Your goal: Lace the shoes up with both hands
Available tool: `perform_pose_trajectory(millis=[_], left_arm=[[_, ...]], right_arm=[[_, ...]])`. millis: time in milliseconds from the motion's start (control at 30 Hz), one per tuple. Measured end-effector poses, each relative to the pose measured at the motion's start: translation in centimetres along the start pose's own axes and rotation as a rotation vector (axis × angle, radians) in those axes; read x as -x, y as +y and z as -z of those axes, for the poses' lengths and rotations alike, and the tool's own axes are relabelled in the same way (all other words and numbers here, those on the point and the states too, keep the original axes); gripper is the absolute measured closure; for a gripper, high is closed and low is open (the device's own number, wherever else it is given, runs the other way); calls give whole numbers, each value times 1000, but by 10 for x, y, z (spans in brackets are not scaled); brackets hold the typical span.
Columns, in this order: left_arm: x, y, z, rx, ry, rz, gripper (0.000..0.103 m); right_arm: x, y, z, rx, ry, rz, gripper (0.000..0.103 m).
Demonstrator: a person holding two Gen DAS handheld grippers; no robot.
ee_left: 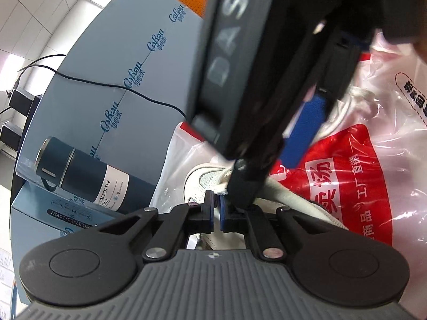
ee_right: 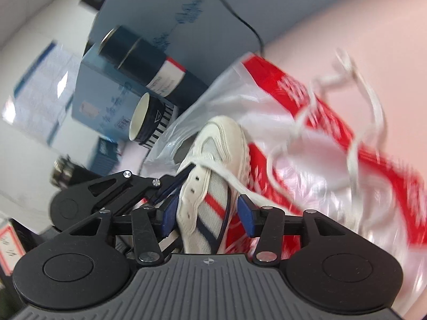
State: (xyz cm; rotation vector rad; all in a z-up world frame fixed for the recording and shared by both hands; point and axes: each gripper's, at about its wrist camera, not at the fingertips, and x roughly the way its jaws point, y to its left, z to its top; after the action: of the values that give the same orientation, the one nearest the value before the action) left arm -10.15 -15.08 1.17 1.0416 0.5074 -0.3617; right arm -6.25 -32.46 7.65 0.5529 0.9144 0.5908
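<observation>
A white sneaker [ee_right: 213,184] with red and navy stripes lies on a red-and-white plastic bag [ee_right: 333,160]. Its white lace [ee_right: 365,133] trails loose over the bag to the upper right. My right gripper [ee_right: 208,213] is open, its blue pads straddling the sneaker's side. In the left wrist view my left gripper [ee_left: 216,210] is shut on the sneaker's eyelet edge [ee_left: 221,186] where the lace comes out; the toe [ee_left: 200,178] shows just beyond. The right gripper's black body [ee_left: 267,80] crosses close above and hides most of the sneaker there.
A dark blue vacuum bottle [ee_left: 88,176] lies on a blue-grey carton [ee_left: 138,80] to the left, also in the right wrist view [ee_right: 149,64]. A paper cup [ee_right: 152,120] lies on its side beside the sneaker's toe. A black cable [ee_left: 106,85] runs over the carton.
</observation>
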Motion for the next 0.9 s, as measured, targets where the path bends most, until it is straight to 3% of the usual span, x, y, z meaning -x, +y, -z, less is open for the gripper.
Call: perform_pose_trajectory(millis=[267, 467, 833, 900], left_arm=[[2, 5, 4, 42, 2, 31, 100], [6, 8, 6, 89, 11, 60, 101], [8, 27, 4, 275, 79, 105, 101], [5, 36, 5, 360, 98, 125, 101]], right_arm=[[-6, 33, 1, 391, -5, 138, 61], [-8, 44, 10, 558, -30, 202, 59], [-6, 38, 9, 519, -35, 201, 54], [-6, 38, 9, 517, -36, 202, 54]])
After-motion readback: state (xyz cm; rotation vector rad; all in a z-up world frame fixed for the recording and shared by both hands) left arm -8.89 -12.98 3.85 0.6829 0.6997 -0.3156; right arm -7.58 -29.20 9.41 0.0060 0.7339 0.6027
